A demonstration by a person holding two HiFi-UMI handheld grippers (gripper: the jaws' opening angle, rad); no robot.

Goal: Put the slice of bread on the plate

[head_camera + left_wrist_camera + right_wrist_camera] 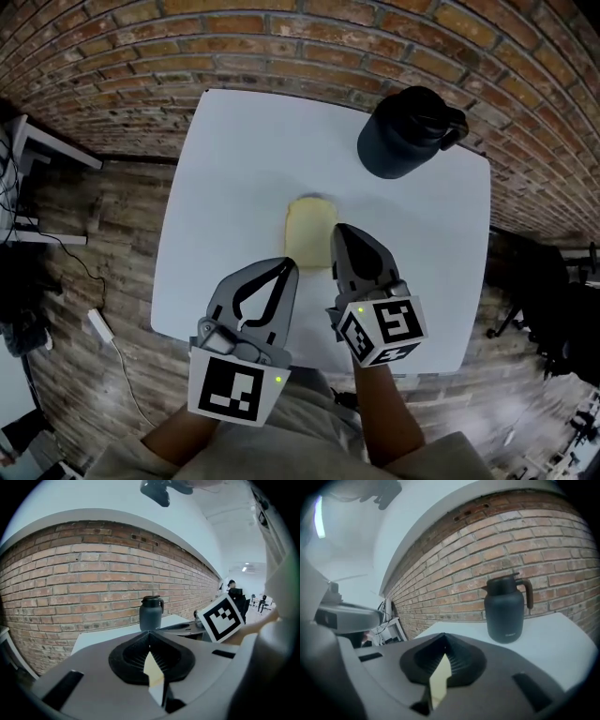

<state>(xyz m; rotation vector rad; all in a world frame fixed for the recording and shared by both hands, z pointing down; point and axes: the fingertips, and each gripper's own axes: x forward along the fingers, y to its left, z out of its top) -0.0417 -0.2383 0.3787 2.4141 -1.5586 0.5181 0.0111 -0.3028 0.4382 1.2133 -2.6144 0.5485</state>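
In the head view, slice of bread (306,230) flat on the white table (234,159), left gripper (289,266) beside its near edge, right gripper (337,229) over its right edge. In the left gripper view, jaws shut together, pale bread glimpsed beneath. In the right gripper view, likewise closed, nothing gripped

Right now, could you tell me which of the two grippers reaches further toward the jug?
The right gripper: in the head view its tip overlaps the bread's right edge, while the left gripper's tip stops at the bread's near corner.
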